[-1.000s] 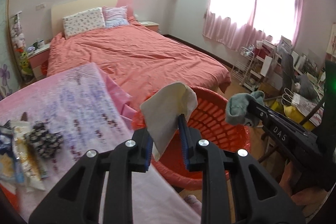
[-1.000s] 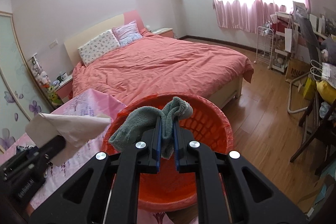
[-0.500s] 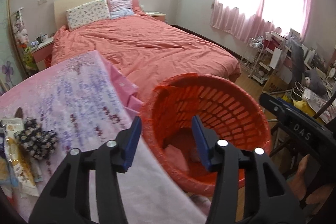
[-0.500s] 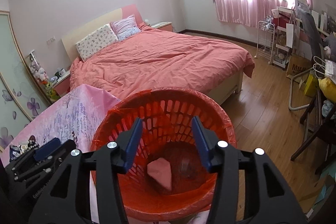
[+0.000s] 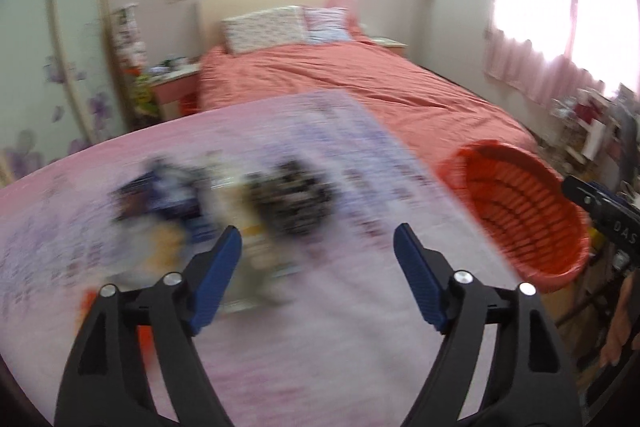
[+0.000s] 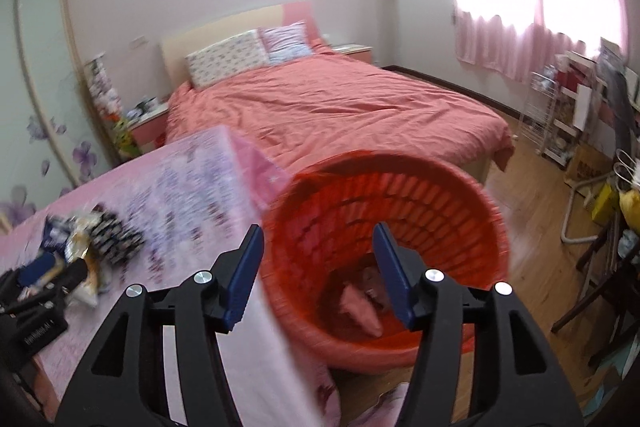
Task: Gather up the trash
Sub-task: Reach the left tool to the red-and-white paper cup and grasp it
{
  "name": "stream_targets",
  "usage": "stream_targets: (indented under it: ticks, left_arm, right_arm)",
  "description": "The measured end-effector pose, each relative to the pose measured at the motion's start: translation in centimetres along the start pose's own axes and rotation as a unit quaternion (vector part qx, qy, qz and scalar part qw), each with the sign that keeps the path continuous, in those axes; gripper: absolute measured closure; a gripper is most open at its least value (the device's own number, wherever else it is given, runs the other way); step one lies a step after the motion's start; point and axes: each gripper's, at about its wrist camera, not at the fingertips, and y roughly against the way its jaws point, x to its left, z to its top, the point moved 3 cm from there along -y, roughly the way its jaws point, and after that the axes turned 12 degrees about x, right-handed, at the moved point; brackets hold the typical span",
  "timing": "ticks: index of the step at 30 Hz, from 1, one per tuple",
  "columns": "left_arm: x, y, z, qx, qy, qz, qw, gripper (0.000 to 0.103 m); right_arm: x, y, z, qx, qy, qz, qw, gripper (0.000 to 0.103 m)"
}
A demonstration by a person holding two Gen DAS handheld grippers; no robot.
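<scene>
My left gripper (image 5: 317, 250) is open and empty above a pink tablecloth (image 5: 304, 355). Just beyond it lies a blurred pile of trash: a black-and-white patterned scrap (image 5: 294, 195), blue wrappers (image 5: 164, 195) and a yellowish packet (image 5: 160, 247). The same pile shows in the right wrist view (image 6: 90, 239). My right gripper (image 6: 318, 247) is open and empty over the near rim of a red plastic basket (image 6: 452, 223), which holds a pink piece (image 6: 360, 311). The basket stands off the table's right edge (image 5: 536, 211).
A bed with a salmon cover (image 6: 340, 107) lies behind the table and basket. A nightstand (image 5: 176, 87) stands left of the bed. A chair and cluttered shelves (image 6: 580, 115) stand on the wooden floor at right.
Both grippers opened and dropped the paper and the grey-green cloth into the basket. The left gripper has since swung left toward the trash pile; the right gripper shifted slightly left.
</scene>
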Motion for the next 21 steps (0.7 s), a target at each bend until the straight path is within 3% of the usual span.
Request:
stream_targets:
  ticks: [5, 11, 16, 21]
  left_arm:
    - [8.3, 1.7, -3.1, 0.002, 0.05, 0.066, 0.9966, 0.012]
    - [14.9, 1.3, -5.9, 0.039, 0.098, 0.082, 0.991, 0.008]
    - [16.5, 0.5, -7.2, 0.053, 0.094, 0.077, 0.9912, 0.005]
    - [15.1, -1.3, -7.2, 0.073, 0.077, 0.077, 0.9914, 0.005]
  right_arm:
    - [4.3, -1.1, -1.5, 0.024, 0.029, 0.023, 0.999, 0.046]
    - [9.3, -2.6, -3.2, 0.052, 0.068, 0.041, 0.995, 0.046]
    - [12.1, -2.9, -4.1, 0.06, 0.09, 0.043, 0.993, 0.046]
    - [13.6, -3.4, -4.6, 0.068, 0.099, 0.043, 0.992, 0.046]
